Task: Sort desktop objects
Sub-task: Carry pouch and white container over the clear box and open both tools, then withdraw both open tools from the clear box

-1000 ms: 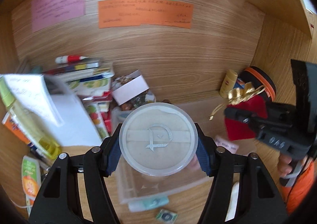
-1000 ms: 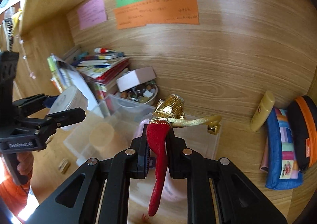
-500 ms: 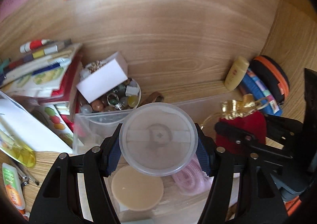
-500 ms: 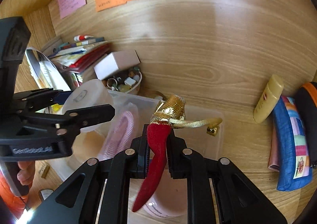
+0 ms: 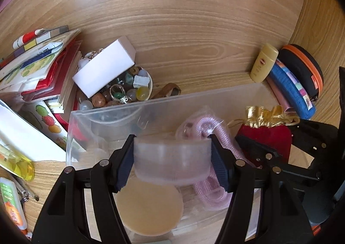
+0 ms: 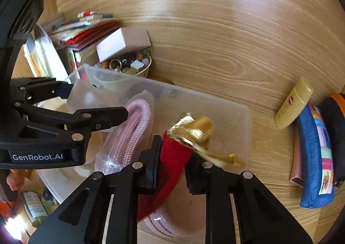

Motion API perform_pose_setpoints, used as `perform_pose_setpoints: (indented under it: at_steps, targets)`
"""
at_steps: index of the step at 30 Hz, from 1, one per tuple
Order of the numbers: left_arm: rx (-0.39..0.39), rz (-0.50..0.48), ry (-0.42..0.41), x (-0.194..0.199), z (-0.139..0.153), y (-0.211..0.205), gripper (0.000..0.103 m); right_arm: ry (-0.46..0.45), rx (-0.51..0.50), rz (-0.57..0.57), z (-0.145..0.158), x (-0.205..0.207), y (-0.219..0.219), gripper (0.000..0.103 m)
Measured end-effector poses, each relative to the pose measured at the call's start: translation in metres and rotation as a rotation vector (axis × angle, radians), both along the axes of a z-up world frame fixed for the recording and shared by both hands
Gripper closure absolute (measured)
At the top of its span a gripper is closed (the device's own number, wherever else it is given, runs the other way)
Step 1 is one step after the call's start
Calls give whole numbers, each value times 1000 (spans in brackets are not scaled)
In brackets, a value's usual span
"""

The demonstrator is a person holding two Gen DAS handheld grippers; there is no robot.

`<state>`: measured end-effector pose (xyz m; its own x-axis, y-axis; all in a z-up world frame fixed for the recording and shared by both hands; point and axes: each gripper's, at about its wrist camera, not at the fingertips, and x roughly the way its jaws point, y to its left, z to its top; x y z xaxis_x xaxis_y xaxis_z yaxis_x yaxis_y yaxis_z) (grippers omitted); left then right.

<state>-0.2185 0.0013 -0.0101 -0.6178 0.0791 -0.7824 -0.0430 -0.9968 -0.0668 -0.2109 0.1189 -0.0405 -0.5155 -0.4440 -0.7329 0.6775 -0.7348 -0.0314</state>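
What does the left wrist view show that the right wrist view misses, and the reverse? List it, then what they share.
Only the left wrist view shows the round tan disc on the bin floor under the frosted round container clamped in the left gripper.

Only the right wrist view shows the pink-labelled tub below the right gripper, plus the left gripper's GenRobot.AI side.

Both show the clear plastic bin, the bagged pink cord, the red pouch with gold top in the right gripper, the trinket bowl, white box and yellow tube.
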Motion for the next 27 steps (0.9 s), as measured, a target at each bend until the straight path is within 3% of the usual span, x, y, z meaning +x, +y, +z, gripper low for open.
perform_pose_setpoints:
  at_steps: [2,6,9,15,17,20,27]
  targets:
    - [-6,-2,9,3,2,0,38,6,19,12,0,2,-2,76]
    - [-30,-4,38,10,9,2,37,25,40,2,2,6,-4,50]
    - [-16,-16,58,15,16,3,37,40,29,-9,6,7,-1,38]
    - [-28,-19,106,30,31,3,28,94,63,-37,11,10,-4,26]
    - [-30,-27,124,36,36,3,20,123,79,-53,15,13,-3,22]
    - [-23,-37,164,47,44,2,10,159,98,-50,24,23,3,21]
    - [27,-29,214,71,57,-8,6,200,120,-36,37,48,22,21]
